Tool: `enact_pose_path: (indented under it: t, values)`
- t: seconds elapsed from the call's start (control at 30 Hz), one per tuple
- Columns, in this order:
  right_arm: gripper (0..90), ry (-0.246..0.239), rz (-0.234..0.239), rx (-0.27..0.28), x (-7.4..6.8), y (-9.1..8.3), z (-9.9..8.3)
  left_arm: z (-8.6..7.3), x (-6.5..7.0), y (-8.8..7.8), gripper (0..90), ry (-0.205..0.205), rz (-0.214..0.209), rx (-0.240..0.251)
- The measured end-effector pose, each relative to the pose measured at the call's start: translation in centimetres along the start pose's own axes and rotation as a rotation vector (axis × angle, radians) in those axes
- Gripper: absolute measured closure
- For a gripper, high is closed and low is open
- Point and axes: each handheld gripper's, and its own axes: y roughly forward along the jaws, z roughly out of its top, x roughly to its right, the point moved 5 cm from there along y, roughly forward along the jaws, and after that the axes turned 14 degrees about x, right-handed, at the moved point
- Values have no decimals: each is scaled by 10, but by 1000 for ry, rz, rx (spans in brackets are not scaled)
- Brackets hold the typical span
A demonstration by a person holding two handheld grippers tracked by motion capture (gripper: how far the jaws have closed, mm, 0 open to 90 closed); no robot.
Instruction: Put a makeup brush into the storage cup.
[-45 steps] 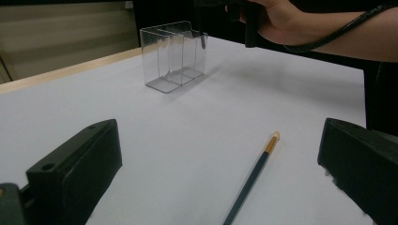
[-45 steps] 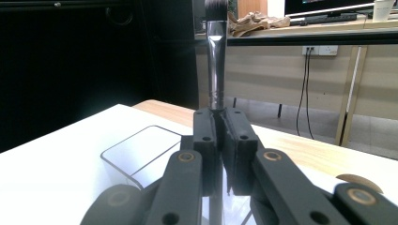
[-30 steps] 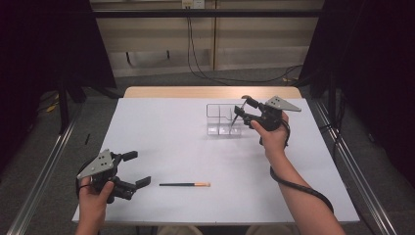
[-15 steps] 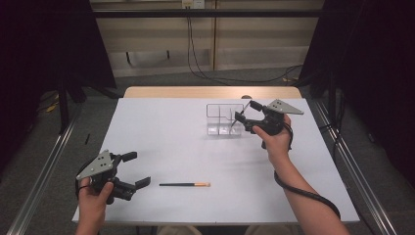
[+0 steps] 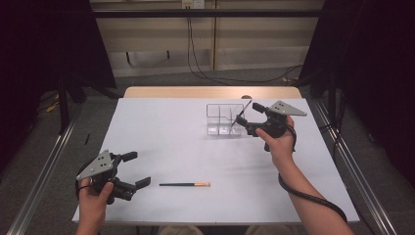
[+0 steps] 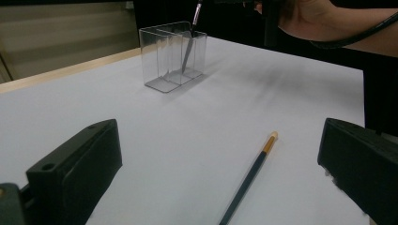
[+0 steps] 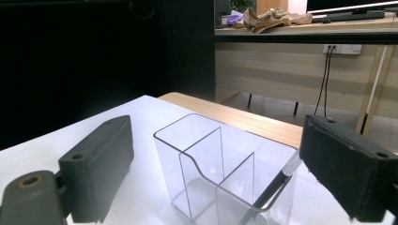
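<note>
- The right gripper (image 5: pixel 246 119) has just been opening its jaws beside the clear holder (image 5: pixel 224 119); a second ago they were narrower and close around the dark brush (image 5: pixel 241 117), and now nothing sits between them. The brush leans on its own in the holder's near right compartment, its top sticking out above the rim.
- My reading: one brush is delivered, and the right hand is free to back away (it has barely shifted from the holder so far).
- The left gripper (image 5: pixel 131 170) hangs released at the near left of the white table (image 5: pixel 161 132), holding nothing and in the same spot as before. The second brush (image 5: pixel 184 184), dark with an orange end, lies flat on the table just beside it, untouched and well apart from the holder.
- That brush looks like the next one to go in; which hand will take it I cannot tell.
- The right gripper view looks down into the holder (image 7: pixel 220 173) and shows its dividers and the delivered brush (image 7: pixel 277 183) slanting against the right wall, with both jaws standing clear of it.
- The left gripper view shows the second brush (image 6: pixel 251 176) lying between the spread jaws on the table, its orange end pointing away toward the holder (image 6: pixel 173 56), with the first brush (image 6: pixel 189 47) visible through the clear wall (a side angle the high view does not give).
</note>
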Motion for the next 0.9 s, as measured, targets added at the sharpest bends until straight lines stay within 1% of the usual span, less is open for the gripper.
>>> enact_pose_path:
  t: [0.23,0.43,0.47,0.57,0.63,0.8,0.9]
  values:
    - [85,2,0,0,-2,-6,2,1,1,1,0,2,-5,2]
    - [74,-9,2,-15,-3,-15,0,1,1,1,0,2,-4,5]
    - [73,-12,2,-12,-3,-15,0,2,1,1,0,-3,-4,8]
    - [63,-7,9,-14,-4,-19,1,2,2,1,0,3,-2,6]
    - [54,-13,12,-13,-4,-21,1,2,2,1,0,3,-2,5]
    - [31,-19,40,-18,-7,-26,2,3,3,1,0,5,-2,8]
    - [29,-25,44,-23,-7,-28,3,3,3,1,0,4,-1,10]
